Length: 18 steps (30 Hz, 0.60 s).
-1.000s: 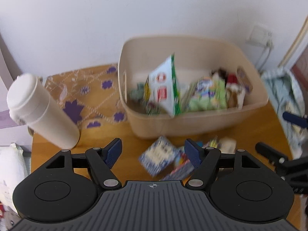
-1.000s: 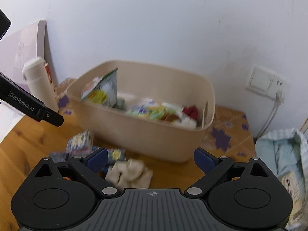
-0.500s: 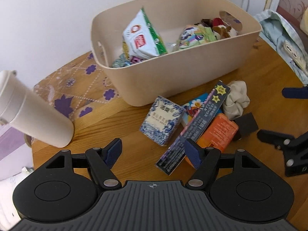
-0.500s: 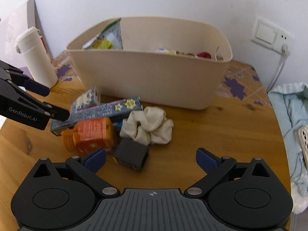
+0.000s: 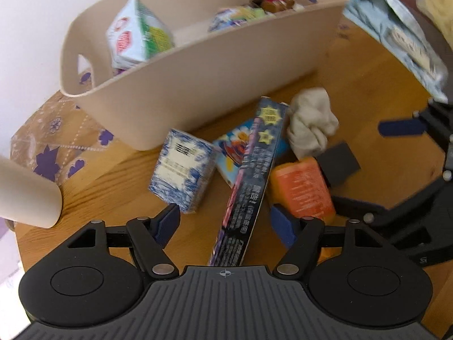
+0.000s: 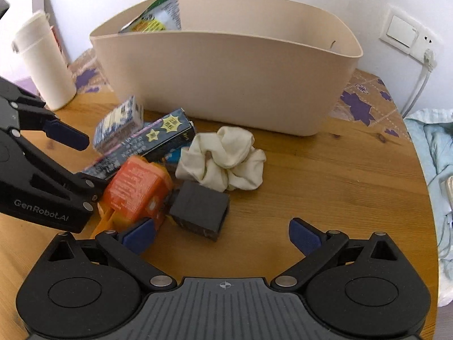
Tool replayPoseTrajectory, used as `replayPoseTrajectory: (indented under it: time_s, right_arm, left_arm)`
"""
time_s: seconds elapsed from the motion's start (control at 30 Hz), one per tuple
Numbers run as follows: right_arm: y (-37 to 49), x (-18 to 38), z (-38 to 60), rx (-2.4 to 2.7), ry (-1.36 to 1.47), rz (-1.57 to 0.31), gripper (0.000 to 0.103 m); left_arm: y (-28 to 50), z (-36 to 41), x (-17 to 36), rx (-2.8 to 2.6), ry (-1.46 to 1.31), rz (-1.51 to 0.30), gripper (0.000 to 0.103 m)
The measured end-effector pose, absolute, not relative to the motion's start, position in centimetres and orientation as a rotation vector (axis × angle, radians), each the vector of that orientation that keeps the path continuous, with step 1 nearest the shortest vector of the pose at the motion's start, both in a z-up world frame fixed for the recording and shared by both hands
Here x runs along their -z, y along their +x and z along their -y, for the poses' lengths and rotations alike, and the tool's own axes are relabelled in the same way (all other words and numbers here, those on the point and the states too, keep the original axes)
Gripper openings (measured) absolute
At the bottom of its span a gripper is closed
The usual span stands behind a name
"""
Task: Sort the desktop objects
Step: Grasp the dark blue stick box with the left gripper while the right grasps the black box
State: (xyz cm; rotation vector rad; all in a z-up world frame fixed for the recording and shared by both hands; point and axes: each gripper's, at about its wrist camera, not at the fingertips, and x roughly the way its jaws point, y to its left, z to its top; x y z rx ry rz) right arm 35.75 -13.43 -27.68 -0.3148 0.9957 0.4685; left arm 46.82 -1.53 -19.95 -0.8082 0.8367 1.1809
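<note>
A: Left wrist view. Your left claw [image 5: 225, 223] straddles the near end of the long dark box [image 5: 249, 187]. Jaws fairly wide and closing, pads not yet on it. The box's long axis runs away from you toward the beige bin [image 5: 203, 65], roughly along the claw's pointing line, so you'd be gripping across its narrow width.

B: And the right?

A: Right wrist view. Your right claw [image 6: 222, 235] is wide and empty. The black block [image 6: 199, 208] lies just ahead, left of centre, on the desk [image 6: 325, 192]. The orange bottle [image 6: 136, 189] touches the left pad. For the box, the left claw is nearer.
</note>
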Motion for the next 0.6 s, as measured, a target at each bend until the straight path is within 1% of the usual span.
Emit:
replayPoseTrajectory:
  time_s: [0.1, 0.17, 0.2, 0.27, 0.37, 0.4, 0.5, 0.53, 0.57, 0.6]
  right_arm:
    - [36.3, 27.9, 14.0, -0.472, -0.292, -0.999, 0.102]
    - [36.6, 27.9, 14.2, -0.481, -0.285, -0.989, 0.102]
    - [36.7, 28.0, 14.1, -0.487, -0.288, -0.985, 0.102]
    - [36.8, 28.1, 14.0, -0.501, -0.294, -0.976, 0.102]
    - [36.9, 28.2, 13.9, -0.520, -0.291, -0.956, 0.102]
    - [37.0, 28.3, 13.8, -0.525, -0.283, -0.956, 0.102]
    - [37.0, 28.5, 13.4, -0.530, -0.272, -0.957, 0.102]
    - [36.9, 28.5, 13.2, -0.534, -0.274, -0.953, 0.101]
    - [36.8, 28.6, 13.0, -0.538, -0.280, -0.948, 0.098]
    - [36.8, 28.7, 13.0, -0.544, -0.283, -0.945, 0.094]
  left_arm:
    - [47.0, 1.4, 20.3, -1.164, -0.843, -0.826, 0.069]
    - [46.9, 1.1, 20.6, -1.147, -0.879, -0.823, 0.066]
    - [47.0, 1.0, 20.7, -1.139, -0.890, -0.825, 0.063]
    - [47.3, 0.8, 21.1, -1.131, -0.902, -0.841, 0.062]
    - [47.7, 0.8, 21.8, -1.132, -0.927, -0.870, 0.054]
    - [47.7, 0.8, 22.0, -1.131, -0.941, -0.870, 0.050]
    - [47.3, 1.0, 22.3, -1.138, -0.989, -0.834, 0.045]
    - [47.2, 1.1, 22.3, -1.142, -0.991, -0.830, 0.041]
    - [47.2, 1.2, 22.2, -1.148, -0.995, -0.826, 0.037]
    - [47.3, 1.3, 22.2, -1.144, -0.992, -0.827, 0.029]
